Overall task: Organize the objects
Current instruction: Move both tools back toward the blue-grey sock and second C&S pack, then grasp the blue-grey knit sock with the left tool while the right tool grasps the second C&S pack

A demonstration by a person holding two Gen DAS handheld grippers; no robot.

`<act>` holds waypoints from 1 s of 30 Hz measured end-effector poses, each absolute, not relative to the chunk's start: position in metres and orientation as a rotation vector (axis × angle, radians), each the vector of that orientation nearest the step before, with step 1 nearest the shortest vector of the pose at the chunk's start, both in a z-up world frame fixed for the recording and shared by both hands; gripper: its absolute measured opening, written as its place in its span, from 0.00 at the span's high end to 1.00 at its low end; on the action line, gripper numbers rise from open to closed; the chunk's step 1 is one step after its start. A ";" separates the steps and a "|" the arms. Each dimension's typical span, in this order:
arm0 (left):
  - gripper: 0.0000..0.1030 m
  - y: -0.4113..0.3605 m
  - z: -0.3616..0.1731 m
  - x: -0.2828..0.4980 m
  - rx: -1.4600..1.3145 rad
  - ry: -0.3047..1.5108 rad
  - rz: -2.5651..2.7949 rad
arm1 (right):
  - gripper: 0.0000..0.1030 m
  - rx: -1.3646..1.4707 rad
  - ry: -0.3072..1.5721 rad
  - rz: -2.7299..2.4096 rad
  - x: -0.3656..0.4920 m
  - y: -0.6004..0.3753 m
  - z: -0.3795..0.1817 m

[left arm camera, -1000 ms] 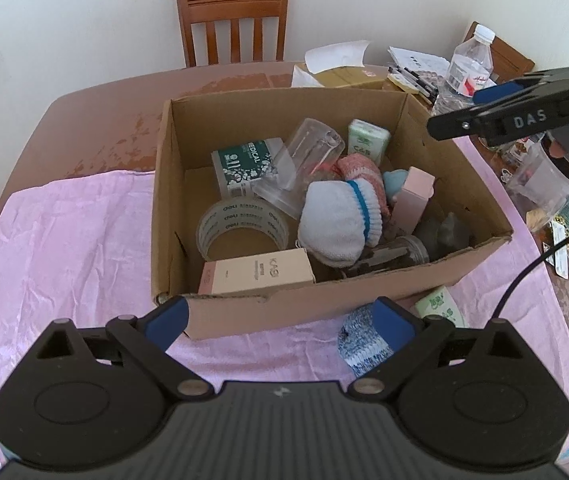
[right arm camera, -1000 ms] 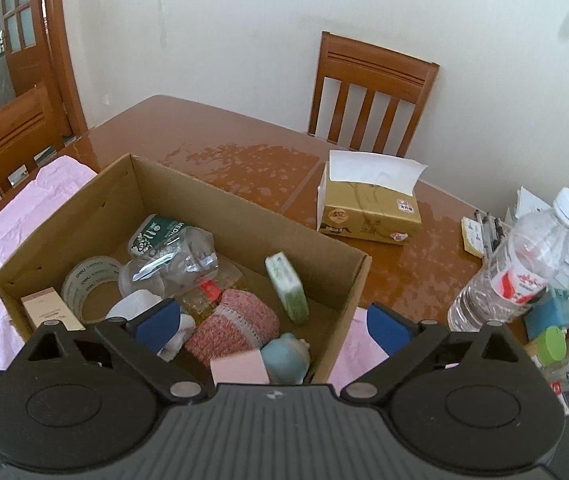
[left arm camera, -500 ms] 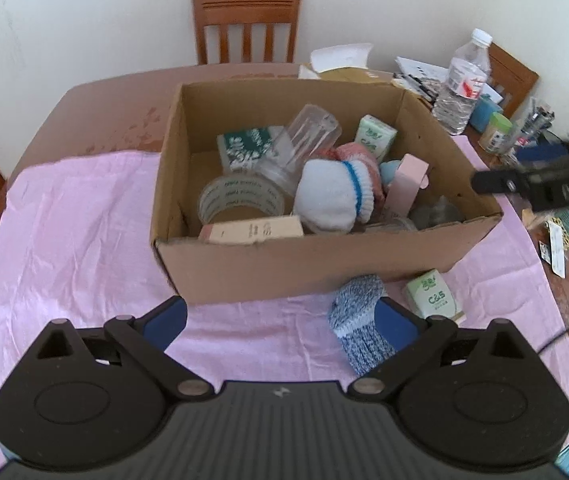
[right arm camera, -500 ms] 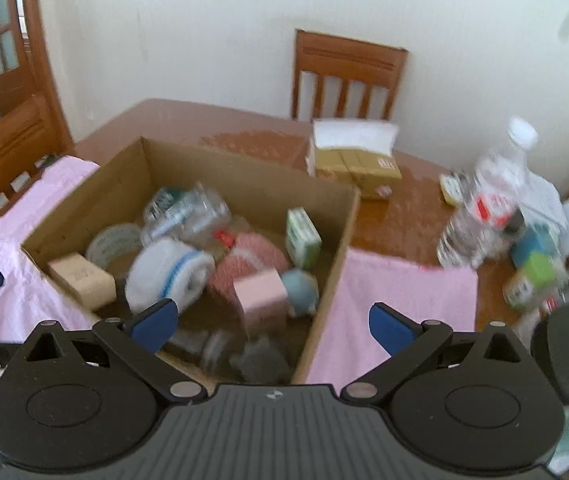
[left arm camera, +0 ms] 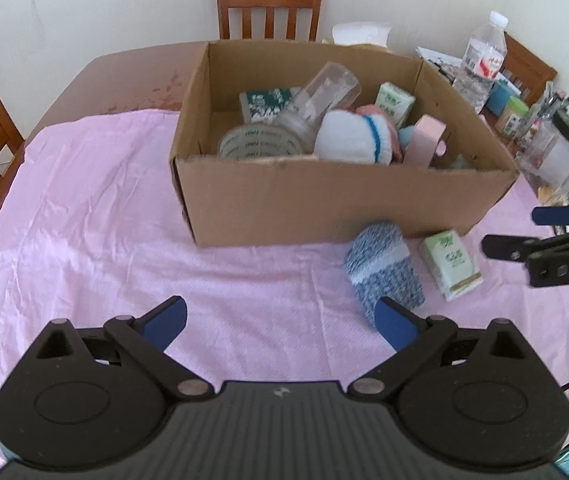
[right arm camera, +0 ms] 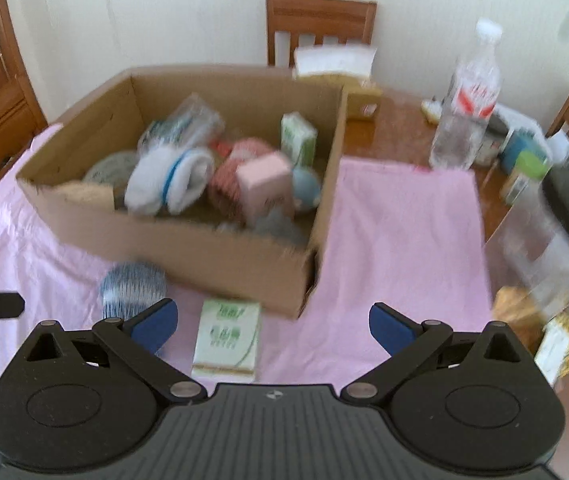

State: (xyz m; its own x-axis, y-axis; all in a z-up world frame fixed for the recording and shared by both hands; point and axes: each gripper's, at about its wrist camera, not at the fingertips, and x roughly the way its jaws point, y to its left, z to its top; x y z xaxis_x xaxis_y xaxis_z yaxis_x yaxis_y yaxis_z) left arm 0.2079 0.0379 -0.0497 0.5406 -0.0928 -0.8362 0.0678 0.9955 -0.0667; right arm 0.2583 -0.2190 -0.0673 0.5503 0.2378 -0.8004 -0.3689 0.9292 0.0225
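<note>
Brown cardboard box [left arm camera: 324,204] on pink cloth [left arm camera: 84,220]; blue-and-white speckled sock roll [left arm camera: 384,268], pale green carton [left arm camera: 450,264], white sock with blue stripe [left arm camera: 348,140], pink box [left arm camera: 424,140], black grippers' blue fingertips [left arm camera: 164,318].

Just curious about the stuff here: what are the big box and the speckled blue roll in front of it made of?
The big box looks like plain brown corrugated cardboard: matte, with raw cut edges. The speckled blue roll seems to be knitted fabric, probably rolled socks, judging by its soft, mottled blue-and-white weave and pale band.
</note>
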 end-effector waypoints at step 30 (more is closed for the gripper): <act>0.03 0.035 -0.072 0.211 -0.048 1.063 -0.108 | 0.00 -0.108 1.074 0.167 0.254 -0.259 -0.136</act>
State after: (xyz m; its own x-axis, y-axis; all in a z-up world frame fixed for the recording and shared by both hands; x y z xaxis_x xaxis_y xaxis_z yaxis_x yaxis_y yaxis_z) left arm 0.2107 0.0352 -0.0720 0.4811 -0.1121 -0.8694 0.0656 0.9936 -0.0918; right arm 0.2542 -0.2587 -0.1359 0.4653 0.0833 -0.8812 -0.1882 0.9821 -0.0065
